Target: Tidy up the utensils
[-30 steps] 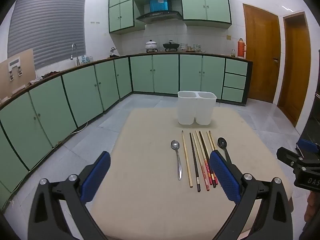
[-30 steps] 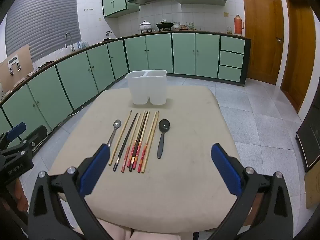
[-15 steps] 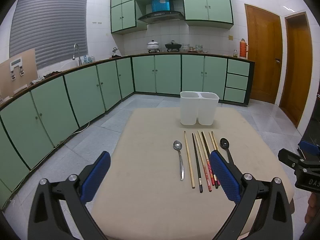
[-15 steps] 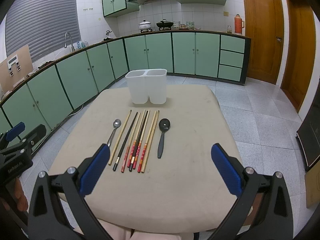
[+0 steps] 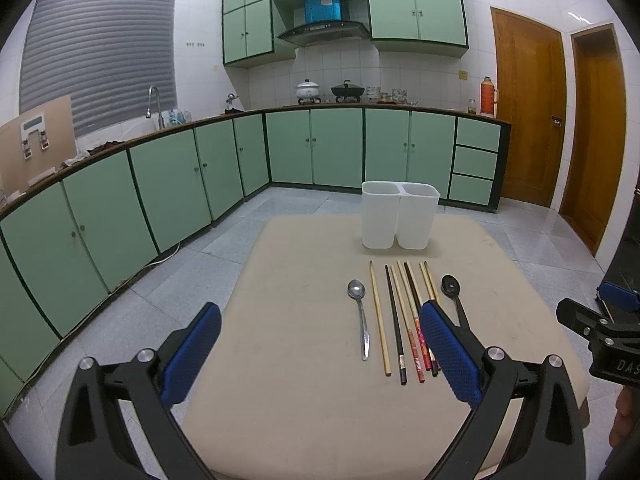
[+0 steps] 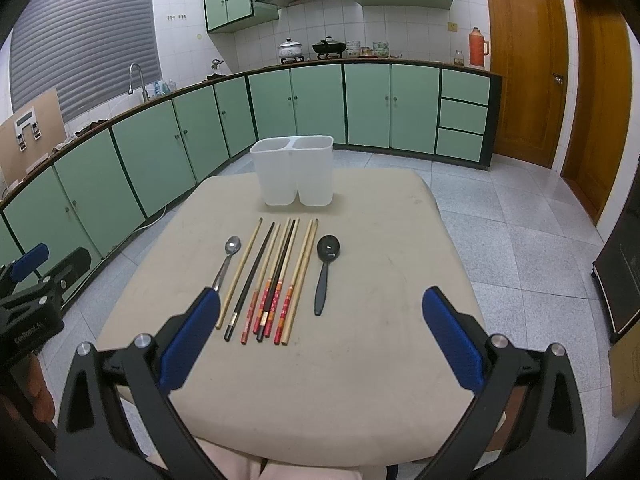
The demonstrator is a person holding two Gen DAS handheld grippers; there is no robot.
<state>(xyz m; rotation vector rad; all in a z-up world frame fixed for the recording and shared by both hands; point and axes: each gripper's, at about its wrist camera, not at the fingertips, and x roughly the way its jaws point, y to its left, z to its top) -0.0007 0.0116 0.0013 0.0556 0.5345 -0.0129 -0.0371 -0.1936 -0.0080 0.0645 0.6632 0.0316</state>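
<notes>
A white two-compartment utensil holder stands at the far side of the beige table. In front of it lie a metal spoon, several chopsticks side by side, and a black spoon. My left gripper is open and empty over the table's near left part. My right gripper is open and empty over the near edge, just short of the chopstick ends.
Green cabinets run along the left and back walls. Tiled floor surrounds the table. Wooden doors are at the right. The other gripper shows at each view's edge: the right one and the left one.
Both views have tilted up slightly, so the utensils and holder sit a little lower in frame. Both grippers stay open; nothing on the table has moved.
</notes>
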